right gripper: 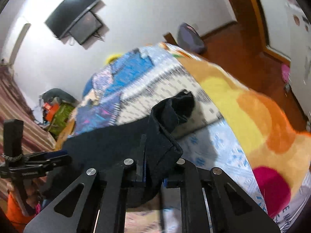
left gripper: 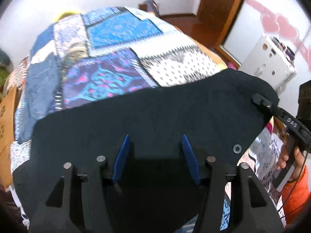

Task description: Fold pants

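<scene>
Dark pants (left gripper: 147,116) spread over the patchwork bed (left gripper: 120,44), one corner lifted. Right tool (right gripper: 153,174) clenched on that bunched corner. Left tool (left gripper: 155,151) released, pads straddling cloth without pinching. Step: picking up an edge to fold. Next: left needs a firm pinch, then carry across.

pants (left gripper: 155,116) on bed (left gripper: 120,38), jeans (left gripper: 41,89) left

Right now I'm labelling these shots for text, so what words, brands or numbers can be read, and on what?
"DAS", roughly, in white on the black arm of the right tool.
"E MAR", cut off, on the white fabric at the edge of the right wrist view.
Small print on the left tool: too small to read.
Marks on the brown cardboard box: blurred, unreadable.
</scene>
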A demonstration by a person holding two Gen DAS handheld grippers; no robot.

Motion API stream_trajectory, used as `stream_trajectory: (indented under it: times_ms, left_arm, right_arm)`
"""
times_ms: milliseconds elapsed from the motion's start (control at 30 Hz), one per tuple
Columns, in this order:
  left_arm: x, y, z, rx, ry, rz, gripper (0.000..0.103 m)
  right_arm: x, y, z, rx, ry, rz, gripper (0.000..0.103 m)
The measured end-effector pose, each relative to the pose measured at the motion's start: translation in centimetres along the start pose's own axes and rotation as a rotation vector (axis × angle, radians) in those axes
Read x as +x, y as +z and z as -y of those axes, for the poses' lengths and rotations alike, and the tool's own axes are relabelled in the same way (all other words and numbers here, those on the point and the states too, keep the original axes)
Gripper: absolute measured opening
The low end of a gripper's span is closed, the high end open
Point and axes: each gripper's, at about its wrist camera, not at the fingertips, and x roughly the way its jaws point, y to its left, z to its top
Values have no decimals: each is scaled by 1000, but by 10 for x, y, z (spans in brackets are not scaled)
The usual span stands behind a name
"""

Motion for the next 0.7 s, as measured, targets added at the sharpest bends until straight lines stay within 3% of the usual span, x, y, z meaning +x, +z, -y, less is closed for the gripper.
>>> stream_trajectory:
  times_ms: [100, 400, 567, 700]
  left_arm:
    - [-27, -2, -18, -44, 28, 70, 72]
    - [-96, -20, -68, -127, 97, 244, 78]
    - [-129, -35, -92, -159, 112, 323, 80]
    - [-148, -51, -109, -187, 133, 357, 83]
  right_arm:
    - [-9, 16, -28, -52, 54, 40, 10]
    - [-10, 42, -119, -240, 156, 113, 10]
    - [8, 33, -170, -340, 210, 80, 10]
    - [39, 11, -203, -412, 254, -7, 10]
